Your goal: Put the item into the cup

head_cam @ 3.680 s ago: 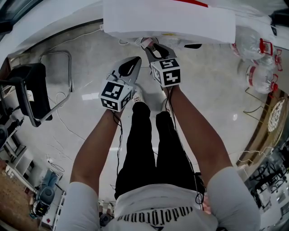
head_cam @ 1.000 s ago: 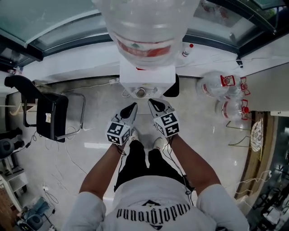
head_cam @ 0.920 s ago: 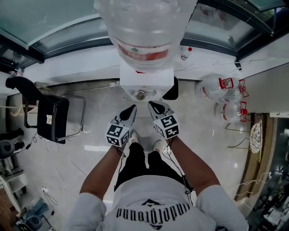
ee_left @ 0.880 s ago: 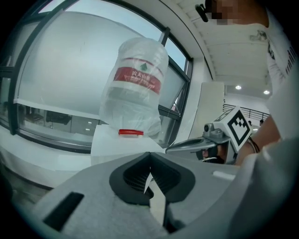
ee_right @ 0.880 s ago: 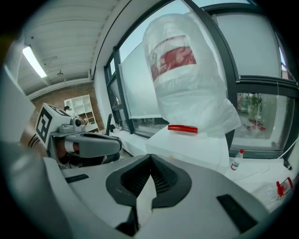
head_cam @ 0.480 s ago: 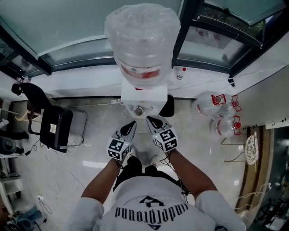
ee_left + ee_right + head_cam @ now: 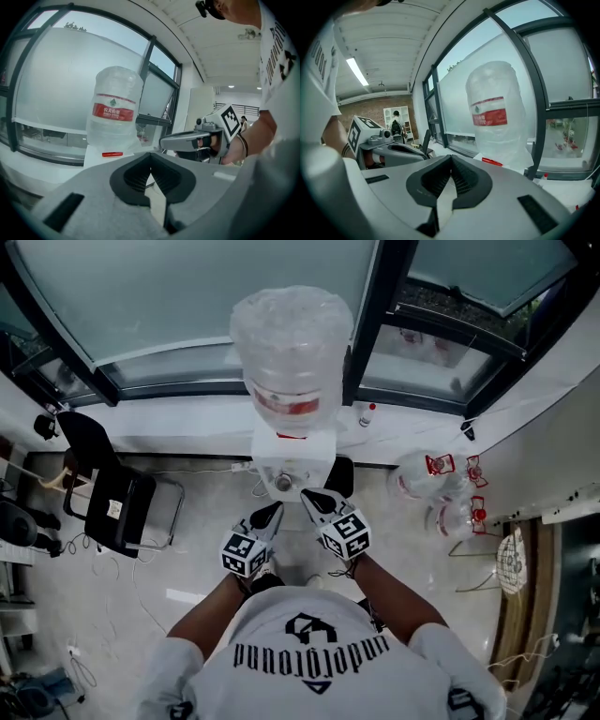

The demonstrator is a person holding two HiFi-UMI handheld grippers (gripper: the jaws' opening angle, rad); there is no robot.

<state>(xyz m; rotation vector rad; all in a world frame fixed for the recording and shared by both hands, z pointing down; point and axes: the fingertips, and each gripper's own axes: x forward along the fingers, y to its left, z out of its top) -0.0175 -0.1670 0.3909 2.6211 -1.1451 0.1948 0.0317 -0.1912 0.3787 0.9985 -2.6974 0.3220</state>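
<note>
Now that I have pulled back, the water dispenser [image 7: 291,451] sits farther ahead than a second ago. My left gripper [image 7: 270,512] and right gripper [image 7: 312,497] are both pressed together and empty, just short of it. What I take for the cup [image 7: 283,483] stands in the dispenser's recess, mouth and long axis upward. The item is nowhere visible, so it is probably already inside.

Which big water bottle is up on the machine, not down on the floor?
The water bottle with the red label, on top of the white dispenser by the window. The two other bottles are on the floor to its right.
</note>
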